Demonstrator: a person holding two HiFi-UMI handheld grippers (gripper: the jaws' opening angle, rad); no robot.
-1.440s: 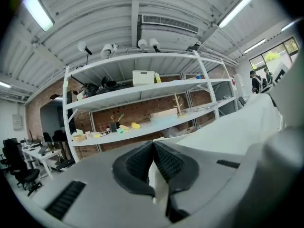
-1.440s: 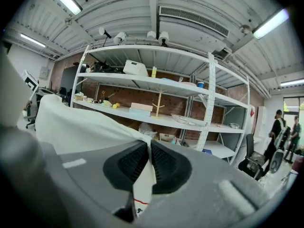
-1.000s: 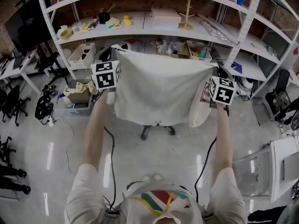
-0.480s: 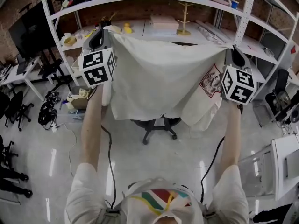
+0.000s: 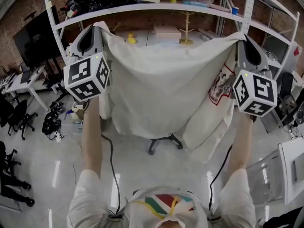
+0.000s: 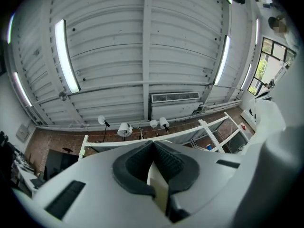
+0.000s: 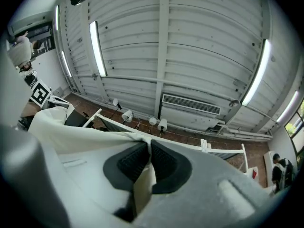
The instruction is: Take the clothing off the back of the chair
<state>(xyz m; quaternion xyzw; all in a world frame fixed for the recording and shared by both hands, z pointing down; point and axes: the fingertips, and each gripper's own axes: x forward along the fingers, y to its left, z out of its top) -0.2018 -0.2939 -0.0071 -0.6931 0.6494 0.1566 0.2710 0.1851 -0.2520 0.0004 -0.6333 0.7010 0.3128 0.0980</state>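
A cream T-shirt (image 5: 161,84) with a red print on its right side hangs spread between my two grippers, held high in front of the shelves. My left gripper (image 5: 99,25) is shut on its upper left corner; a strip of cream cloth (image 6: 159,189) shows between the dark pads. My right gripper (image 5: 241,33) is shut on the upper right corner, cloth (image 7: 142,182) pinched between its pads too. Both gripper views point up at the ceiling. Below the shirt only the wheeled base of the office chair (image 5: 165,143) shows; the shirt hangs free above it.
White metal shelving (image 5: 156,8) with boxes, a wooden stand and small items stands right behind the shirt. Desks and black chairs (image 5: 16,113) are at the left, a white table (image 5: 289,170) at the right. Cables trail from the grippers over the glossy floor.
Both grippers have risen and tilted upward, carrying the shirt from chair-back height up before the top shelves. The shirt now hangs off the chair, whose base shows beneath it.
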